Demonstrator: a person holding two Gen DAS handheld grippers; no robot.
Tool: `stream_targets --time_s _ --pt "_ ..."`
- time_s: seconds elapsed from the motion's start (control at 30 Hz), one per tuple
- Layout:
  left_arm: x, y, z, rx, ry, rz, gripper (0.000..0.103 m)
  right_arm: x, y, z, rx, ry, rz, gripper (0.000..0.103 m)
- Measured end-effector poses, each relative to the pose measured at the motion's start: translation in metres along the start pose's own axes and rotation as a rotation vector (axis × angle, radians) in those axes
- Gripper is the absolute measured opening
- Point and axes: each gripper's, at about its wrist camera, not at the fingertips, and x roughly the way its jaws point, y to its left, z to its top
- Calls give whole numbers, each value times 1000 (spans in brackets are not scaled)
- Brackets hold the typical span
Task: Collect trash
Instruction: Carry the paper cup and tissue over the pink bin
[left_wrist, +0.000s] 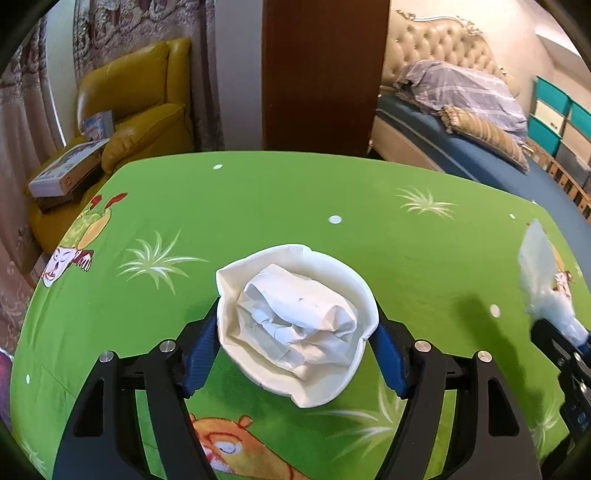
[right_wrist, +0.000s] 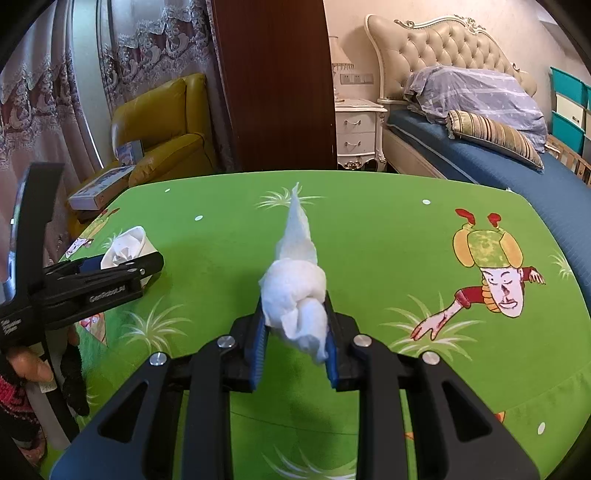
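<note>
On the green cartoon-printed tablecloth a white paper cup, squashed out of round and stuffed with a crumpled paper wad, sits between the blue pads of the left gripper. The jaws stand about half open, and both pads meet the cup's wall, one at its 9 o'clock side and the other at its 3 o'clock side; the rim is dented where they press, so the cup is pinched between them. In the right wrist view the same cup appears at about 9 o'clock, partly hidden behind the left gripper, whose black frame is held by a person's hand in a dark fingerless glove. The right gripper has its jaws nearly closed on a bunched white tissue, whose twisted tail points up toward 12 o'clock above the cloth. From the left wrist view that tissue and the right gripper sit at 3 o'clock, well apart from the cup. Beyond the table's far edge stand a yellow leather armchair at 10 o'clock with boxes on its seat, a dark wooden panel at 12 o'clock, and a bed with a tufted headboard at 2 o'clock.
</note>
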Motion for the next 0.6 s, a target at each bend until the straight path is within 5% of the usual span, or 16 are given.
stream_targets --time_s 0.6 --pt "-57 -19 -50 90 -82 -105 68 -1 4 -1 -15 -10 -48 25"
